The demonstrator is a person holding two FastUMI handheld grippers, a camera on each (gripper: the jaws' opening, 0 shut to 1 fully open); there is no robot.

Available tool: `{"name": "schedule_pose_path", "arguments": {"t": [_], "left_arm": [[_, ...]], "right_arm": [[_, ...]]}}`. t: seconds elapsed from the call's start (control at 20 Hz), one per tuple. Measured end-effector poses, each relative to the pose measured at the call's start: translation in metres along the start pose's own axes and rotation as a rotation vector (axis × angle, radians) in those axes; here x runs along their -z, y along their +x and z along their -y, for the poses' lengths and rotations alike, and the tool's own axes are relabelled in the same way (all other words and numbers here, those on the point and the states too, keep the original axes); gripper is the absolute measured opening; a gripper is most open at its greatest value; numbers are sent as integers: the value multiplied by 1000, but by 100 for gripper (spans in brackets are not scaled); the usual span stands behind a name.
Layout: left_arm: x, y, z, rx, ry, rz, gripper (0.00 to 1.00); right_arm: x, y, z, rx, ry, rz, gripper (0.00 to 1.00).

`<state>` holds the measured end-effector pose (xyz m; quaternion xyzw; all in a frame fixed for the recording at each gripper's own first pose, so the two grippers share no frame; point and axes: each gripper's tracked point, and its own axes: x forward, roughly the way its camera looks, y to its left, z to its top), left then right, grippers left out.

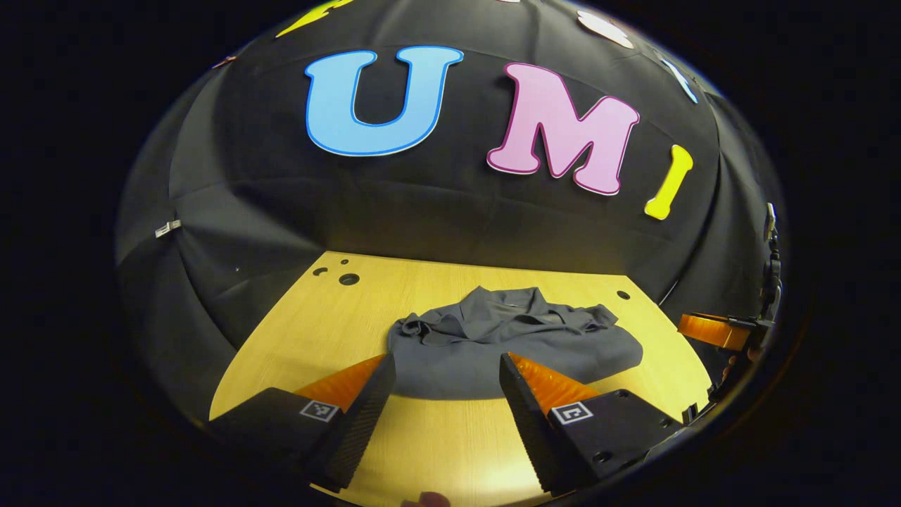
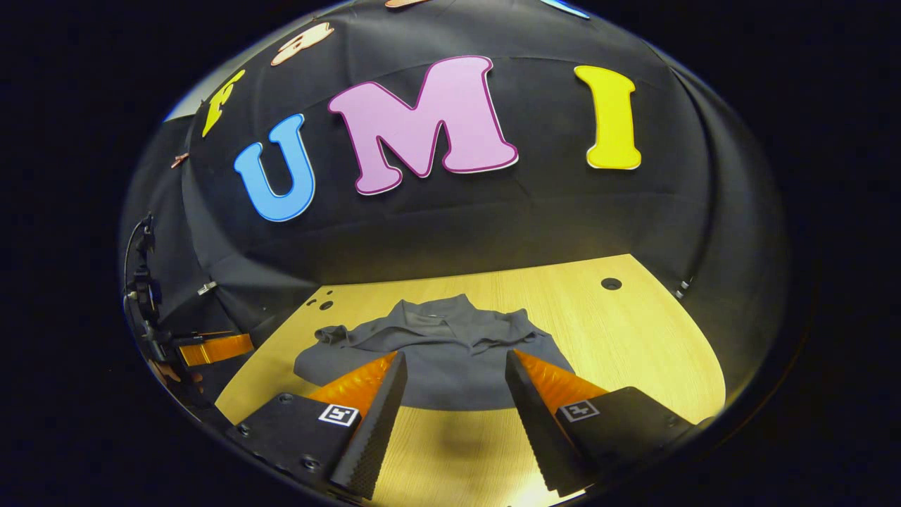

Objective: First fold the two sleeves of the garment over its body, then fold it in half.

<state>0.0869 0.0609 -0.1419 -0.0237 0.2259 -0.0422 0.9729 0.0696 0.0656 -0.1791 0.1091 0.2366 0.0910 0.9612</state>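
A dark grey garment [image 1: 507, 341] lies bunched and rumpled on the wooden table [image 1: 303, 331], its collar toward the back wall. In the left gripper view my left gripper [image 1: 445, 360] is open, held above the table just short of the garment's near edge, nothing between its fingers. In the right gripper view the same grey garment [image 2: 440, 352] lies ahead, and my right gripper [image 2: 456, 359] is open over its near hem, fingers apart and empty. The right gripper's orange finger [image 1: 711, 329] shows at the far right of the left gripper view, the left one [image 2: 215, 348] at the far left of the right gripper view.
The table has small round holes at its back left [image 1: 348, 279] and back right [image 1: 623, 295]. Black cloth walls close in behind and beside it. Bare wood lies right of the garment [image 2: 633, 338] and in front of it.
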Motion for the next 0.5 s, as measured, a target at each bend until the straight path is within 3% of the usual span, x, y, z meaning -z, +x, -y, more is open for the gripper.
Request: {"name": "schedule_pose_path", "arguments": {"t": [0.5], "left_arm": [[23, -12, 5, 11, -18, -43, 94]], "right_arm": [[24, -6, -27, -43, 19, -45, 87]]}}
